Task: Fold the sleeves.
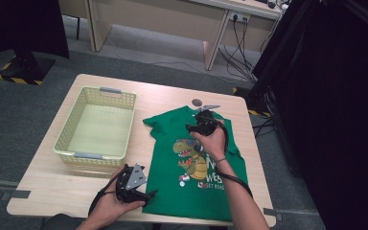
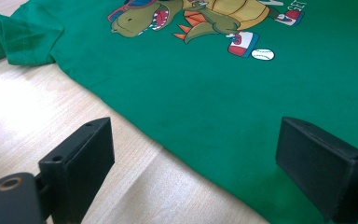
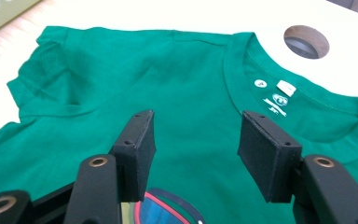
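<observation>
The green T-shirt [image 1: 199, 163] lies flat, print up, just right of the basket [image 1: 97, 125], its collar toward the table's far edge and its hem toward the person.

The right gripper [image 1: 205, 116] hovers over the chest below the collar [image 3: 242, 70], jaws partly apart with nothing between them, only cloth beneath. The left gripper [image 1: 146, 195] sits at the hem corner nearest the basket, jaws wide and empty, straddling the shirt's side edge (one over bare wood, one over fabric).

To my eye, the trouble would come from a shallow pinch. If the right jaws close on flat cloth, they may catch only the top layer, or both layers, and drag the whole shirt askew. At the hem, the left jaw on the wood could slide under nothing and miss the edge. A pull from one side alone would bunch the sleeve [image 3: 46, 88] that already sits rumpled toward the basket.

The right hand [image 1: 214, 141] covers part of the dinosaur print [image 2: 191, 18], and the lettering is cut off. The far sleeve, away from the basket, is hard to make out behind the arm.
</observation>
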{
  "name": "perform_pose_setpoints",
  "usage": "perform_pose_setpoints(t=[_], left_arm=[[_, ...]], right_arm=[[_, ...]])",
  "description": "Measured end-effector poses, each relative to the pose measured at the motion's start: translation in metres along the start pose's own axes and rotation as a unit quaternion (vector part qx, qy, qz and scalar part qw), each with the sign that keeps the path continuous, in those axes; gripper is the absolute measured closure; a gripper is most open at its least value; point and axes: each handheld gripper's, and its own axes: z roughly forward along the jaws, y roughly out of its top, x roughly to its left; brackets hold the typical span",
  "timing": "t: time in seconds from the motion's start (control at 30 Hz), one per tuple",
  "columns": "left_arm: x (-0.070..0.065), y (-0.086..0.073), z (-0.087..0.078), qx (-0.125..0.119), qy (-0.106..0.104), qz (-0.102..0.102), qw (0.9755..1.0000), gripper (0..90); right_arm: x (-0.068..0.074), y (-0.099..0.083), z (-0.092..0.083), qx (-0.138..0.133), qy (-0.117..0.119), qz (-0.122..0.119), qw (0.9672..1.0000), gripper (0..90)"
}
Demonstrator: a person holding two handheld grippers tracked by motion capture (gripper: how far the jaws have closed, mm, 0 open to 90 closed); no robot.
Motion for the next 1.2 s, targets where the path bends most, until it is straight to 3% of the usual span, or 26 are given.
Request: perform_pose_setpoints(t=[0.6, 1.2], left_arm=[[0.000, 0.000, 0.000, 0.000, -0.001, 0.000, 1.0000, 10.9], [0.000, 0.000, 0.000, 0.000, -0.002, -0.001, 1.0000, 10.9]], right_arm=[[0.025, 0.021, 0.014, -0.002, 0.016, -0.014, 0.9998, 45.6], [0.038, 0.037, 0.026, -0.001, 0.025, -0.021, 0.9995, 45.5]])
